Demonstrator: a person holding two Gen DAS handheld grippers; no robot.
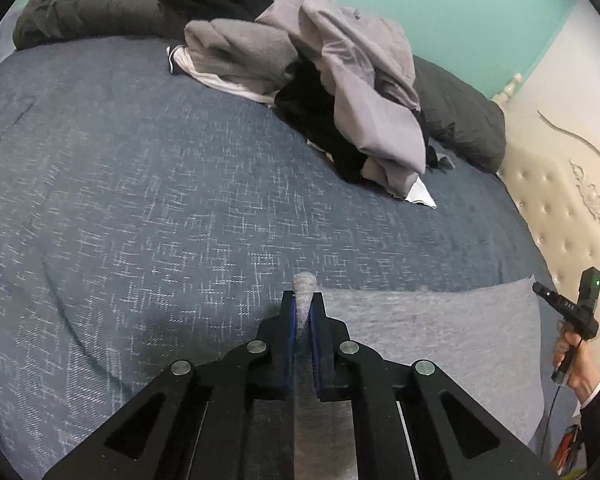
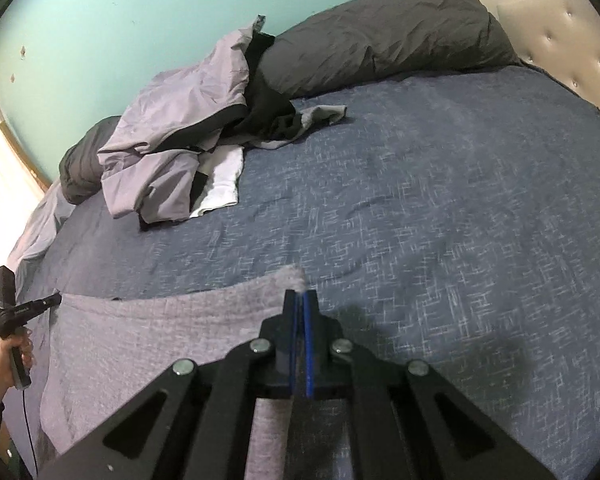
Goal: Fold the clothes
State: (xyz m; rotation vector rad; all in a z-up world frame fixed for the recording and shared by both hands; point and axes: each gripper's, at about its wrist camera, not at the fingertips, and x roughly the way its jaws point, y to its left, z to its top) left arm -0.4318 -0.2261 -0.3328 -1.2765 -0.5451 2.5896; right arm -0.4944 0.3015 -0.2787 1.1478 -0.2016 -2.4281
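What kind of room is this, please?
Most likely a bedroom. A bed with a blue bedspread fills both views, with dark grey pillows against a tufted cream headboard. A pile of clothes lies on it.

Open bedspread (image 1: pixel 140 200) lies ahead; the clothes pile (image 1: pixel 340 92) and pillows (image 2: pixel 380 36) block the far side.

A blue-grey woven bedspread (image 1: pixel 140 200) covers the bed. A dark grey pillow (image 2: pixel 380 36) lies at twelve o'clock, a cream tufted headboard (image 1: pixel 560 208) at three o'clock, below a mint-green wall (image 2: pixel 120 20).
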